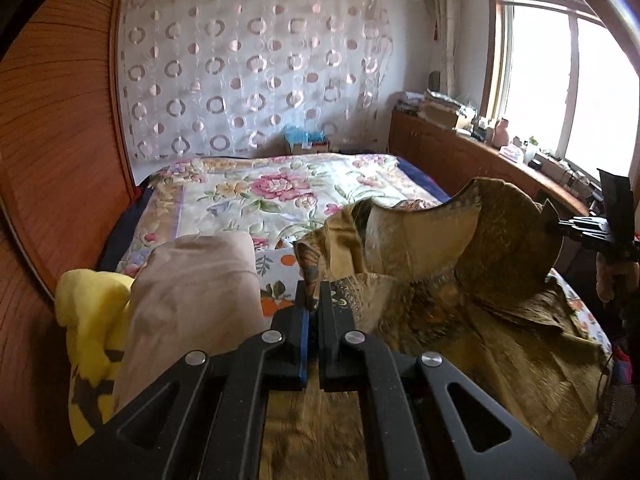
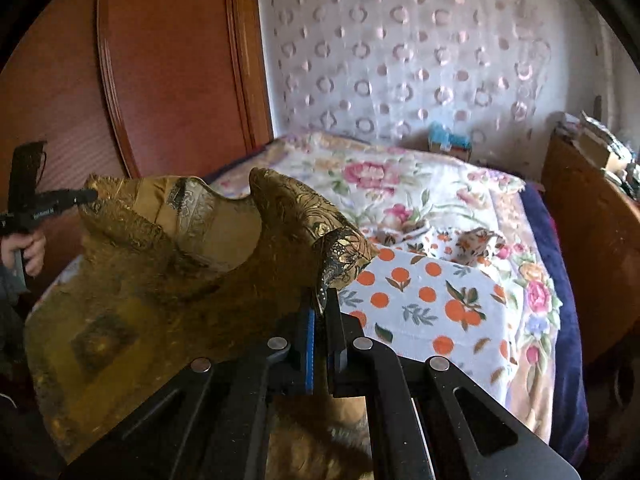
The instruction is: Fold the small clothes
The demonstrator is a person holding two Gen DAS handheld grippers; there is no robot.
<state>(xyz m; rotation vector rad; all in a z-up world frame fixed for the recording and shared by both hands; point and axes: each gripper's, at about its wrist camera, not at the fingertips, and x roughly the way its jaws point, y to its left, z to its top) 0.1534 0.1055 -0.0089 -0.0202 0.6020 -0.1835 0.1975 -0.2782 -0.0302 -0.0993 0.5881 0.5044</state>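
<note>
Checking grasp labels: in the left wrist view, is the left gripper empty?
No. The left gripper is shut on an edge of the gold brocade garment, whose fabric is pinched between its fingertips and lifted off the bed.

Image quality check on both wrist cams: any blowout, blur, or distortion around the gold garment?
Left wrist view: the window is blown out to white; the gold garment looks soft and smeared near the left gripper; the wardrobe bows with fisheye curvature. Right wrist view: light is even with no blowout; the garment is dim and soft near the right gripper; the corners vignette black.
</note>
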